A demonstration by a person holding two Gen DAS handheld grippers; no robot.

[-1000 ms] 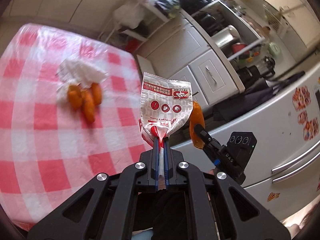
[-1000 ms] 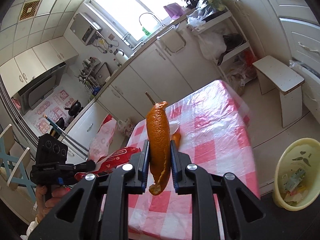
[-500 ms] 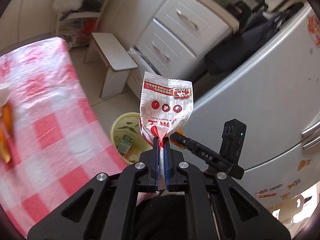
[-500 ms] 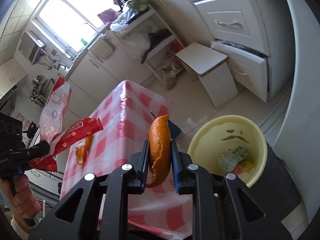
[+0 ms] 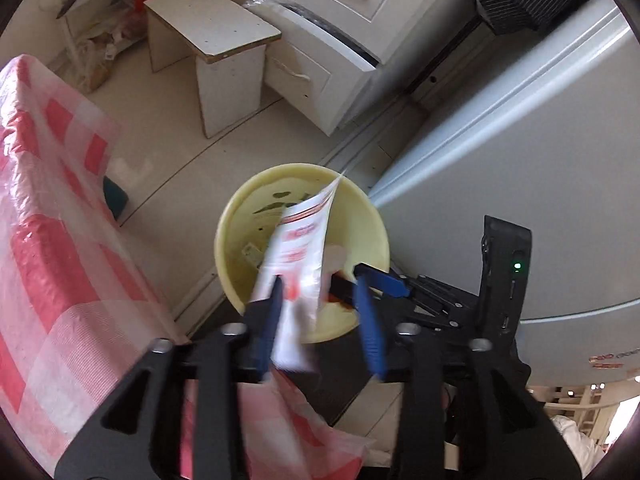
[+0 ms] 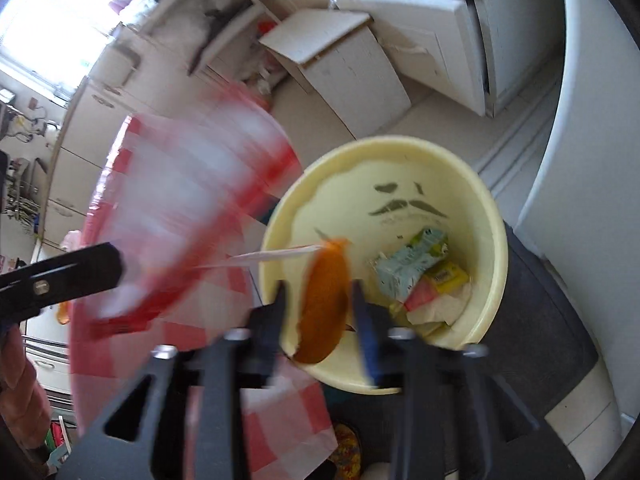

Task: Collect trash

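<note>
Both claws have travelled from above the checked worktop to a position over the yellow bin [image 5: 230, 240], and you now look down into it from each wrist view. Your left claw [image 5: 320, 312] has just been opening: its blue pads stand apart, and the white-and-red snack wrapper [image 5: 298, 248] sits loose between them, blurred, its upper end over the bin's mouth. The left pad is at the wrapper's edge; whether it touches cannot be told. Your right claw [image 6: 318, 312] has also just been opening. The orange peel [image 6: 324, 300] lies between its parted pads with a gap visible on each side, so it is no longer clamped. The peel hangs over the near rim of the bin, its tip toward the bin's inside.

Inside the bin you see a light-blue carton [image 6: 404, 268], a yellow packet [image 6: 446, 276] and crumpled paper [image 6: 438, 306] against the right wall. The bin stands on the floor just off the worktop [image 5: 52, 264] edge, beside the grey refrigerator door [image 5: 520, 152]. A white stool [image 5: 216, 40] stands beyond the bin, near the white drawer unit [image 5: 336, 12].
</note>
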